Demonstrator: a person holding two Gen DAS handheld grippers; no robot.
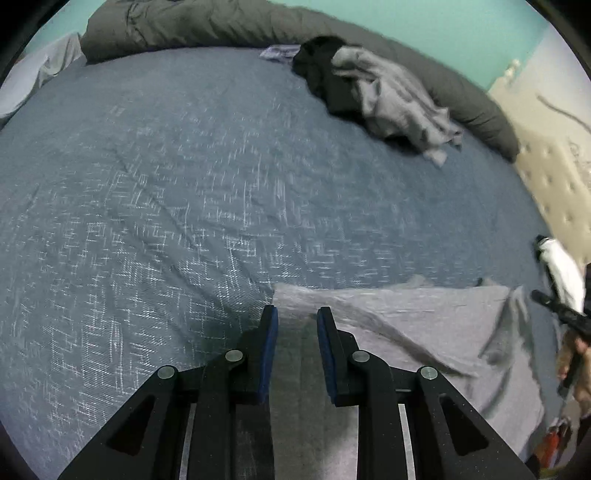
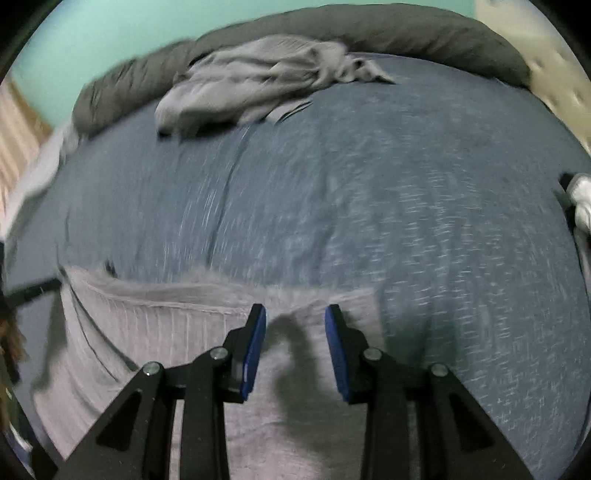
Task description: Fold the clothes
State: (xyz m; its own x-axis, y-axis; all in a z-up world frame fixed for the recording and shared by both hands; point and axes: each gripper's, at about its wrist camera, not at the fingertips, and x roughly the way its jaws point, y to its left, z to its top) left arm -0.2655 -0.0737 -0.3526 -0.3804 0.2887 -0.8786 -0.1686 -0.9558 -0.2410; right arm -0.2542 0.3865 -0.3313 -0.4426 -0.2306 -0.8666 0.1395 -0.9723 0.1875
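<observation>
A light grey garment (image 1: 417, 332) lies spread flat on the blue bedspread (image 1: 177, 192) at the near edge. My left gripper (image 1: 297, 314) hovers open over its far left corner, nothing between the blue pads. In the right wrist view the same grey garment (image 2: 184, 332) fills the lower left, and my right gripper (image 2: 295, 312) stands open above its right part, casting a shadow on the cloth. The other gripper's black frame (image 1: 565, 317) shows at the right edge of the left wrist view.
A heap of grey and black clothes (image 1: 373, 92) lies at the far side of the bed, the grey pile (image 2: 255, 81) also showing in the right wrist view. A dark grey rolled duvet (image 1: 207, 26) lines the far edge. A tufted beige headboard (image 1: 554, 177) stands on the right.
</observation>
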